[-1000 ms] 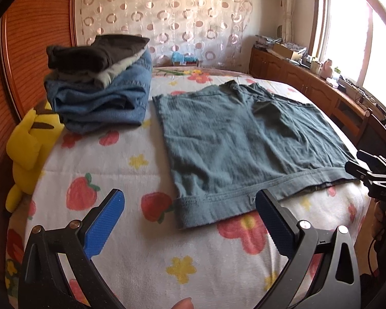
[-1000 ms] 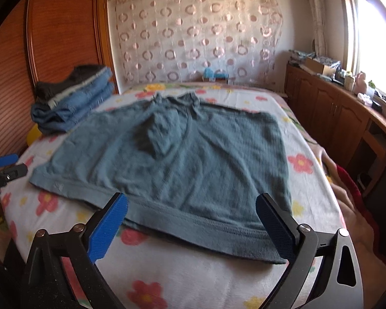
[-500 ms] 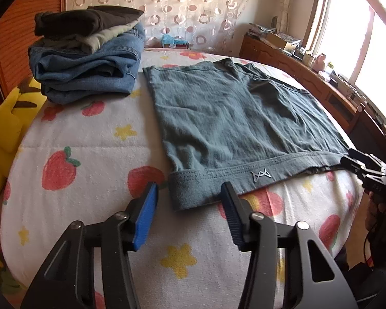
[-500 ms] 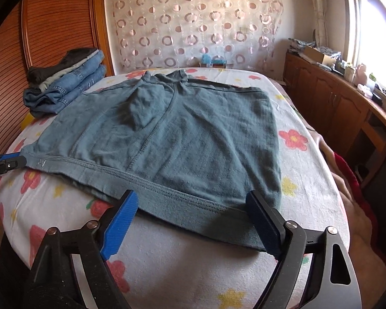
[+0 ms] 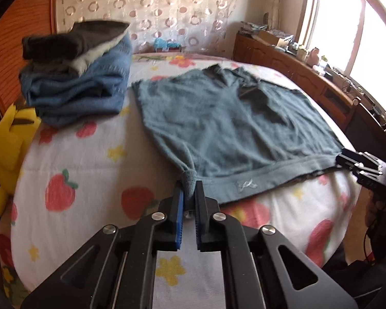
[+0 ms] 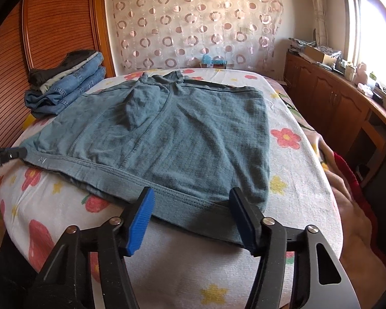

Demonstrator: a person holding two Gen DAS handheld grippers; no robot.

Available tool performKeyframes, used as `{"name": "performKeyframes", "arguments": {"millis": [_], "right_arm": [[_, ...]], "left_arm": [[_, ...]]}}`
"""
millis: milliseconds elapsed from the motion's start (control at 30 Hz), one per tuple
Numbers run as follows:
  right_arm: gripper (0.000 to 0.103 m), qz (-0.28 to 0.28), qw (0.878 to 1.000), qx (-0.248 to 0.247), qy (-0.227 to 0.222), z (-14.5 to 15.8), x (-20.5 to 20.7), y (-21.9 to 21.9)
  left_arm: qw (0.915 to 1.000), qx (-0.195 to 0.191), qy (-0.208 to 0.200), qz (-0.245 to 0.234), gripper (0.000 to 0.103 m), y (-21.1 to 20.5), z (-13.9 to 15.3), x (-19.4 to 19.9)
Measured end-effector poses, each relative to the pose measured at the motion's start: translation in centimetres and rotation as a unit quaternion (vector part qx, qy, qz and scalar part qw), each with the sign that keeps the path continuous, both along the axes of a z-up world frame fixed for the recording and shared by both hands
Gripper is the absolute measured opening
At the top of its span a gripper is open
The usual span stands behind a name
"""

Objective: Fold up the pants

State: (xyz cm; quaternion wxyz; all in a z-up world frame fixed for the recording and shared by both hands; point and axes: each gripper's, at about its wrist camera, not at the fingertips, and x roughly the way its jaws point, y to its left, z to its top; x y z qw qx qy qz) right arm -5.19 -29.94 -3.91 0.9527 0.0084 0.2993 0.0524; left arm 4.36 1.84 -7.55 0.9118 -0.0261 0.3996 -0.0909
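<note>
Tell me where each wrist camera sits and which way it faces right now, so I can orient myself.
Left wrist: on the left gripper, looking down across the bed; shut on the near left corner of the teal pants.
Right wrist: on the right gripper, facing the curtain; jaws closing around the pants' near right hem, pads not yet pressing.
Shared: the pants, the folded stack, and each view shows the other gripper at its edge.

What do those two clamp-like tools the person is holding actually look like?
Both are alike. The left gripper and the right gripper each have a black angular frame with cut-out openings, silver round bolts at the joints, and two fingers faced with ribbed blue pads. No cables or sleeves show.
</note>
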Motion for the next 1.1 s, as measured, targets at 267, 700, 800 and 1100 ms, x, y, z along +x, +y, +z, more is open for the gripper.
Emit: {"name": "performKeyframes", "arguments": {"millis": [267,700,800,1100], "right_arm": [[0.045,-0.001,1.000,0.007,0.001,0.1,1.1,-0.5],[0.044,-0.008,1.000,0.005,-0.014,1.2,1.2,-1.9],[0.044,-0.006,1.000,0.009,-0.022,1.7,0.9,-2.3],[0.044,-0.012,0.999,0.010,-0.031,1.4,1.0,-3.5]], "left_arm": [[0.9975,-0.012,-0.032,-0.062,0.007,-3.9,4.1,2.0],[0.9863,-0.008,-0.048,-0.158,0.007,-12.5,6.5,5.8],[0.9846,-0.012,-0.045,-0.168,0.007,-14.0,6.5,6.5],[0.9755,-0.026,-0.042,-0.214,0.007,-19.2,7.7,7.4]]}}
